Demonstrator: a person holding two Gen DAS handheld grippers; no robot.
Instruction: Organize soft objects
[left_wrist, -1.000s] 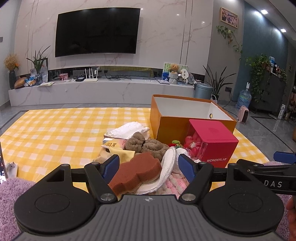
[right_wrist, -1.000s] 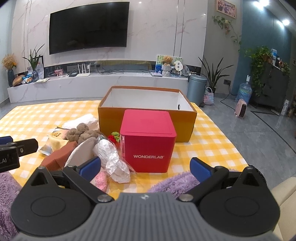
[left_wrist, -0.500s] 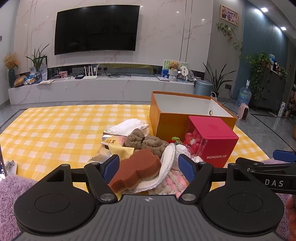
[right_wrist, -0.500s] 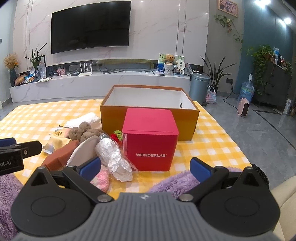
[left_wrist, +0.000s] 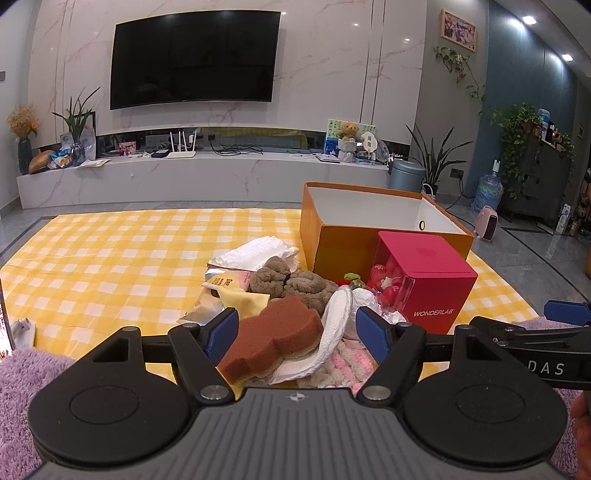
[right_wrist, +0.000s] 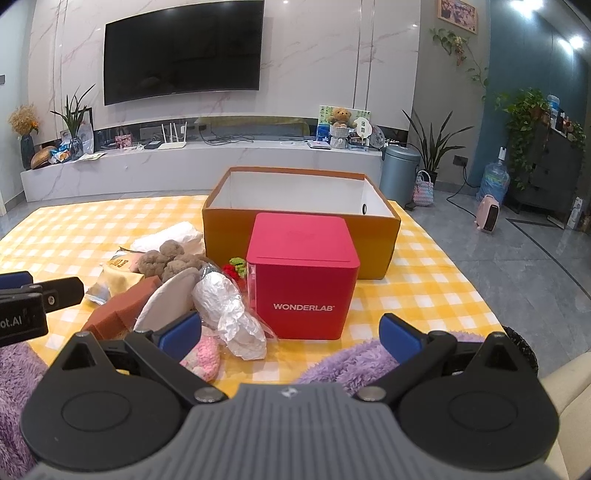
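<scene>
We hold left gripper (left_wrist: 297, 329) wide open, empty, framing brown sponge (left_wrist: 273, 338) in soft-object pile near yellow checked cloth (left_wrist: 110, 258) front edge. Right gripper (right_wrist: 290, 330) wide open, empty, facing red WONDERLAB box (right_wrist: 303, 273) before orange box (right_wrist: 299, 225).

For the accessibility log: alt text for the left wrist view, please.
The open left gripper frames a brown sponge atop a pile of soft items on a yellow checked cloth. Behind stand an open orange box and a pink cube box.
</scene>
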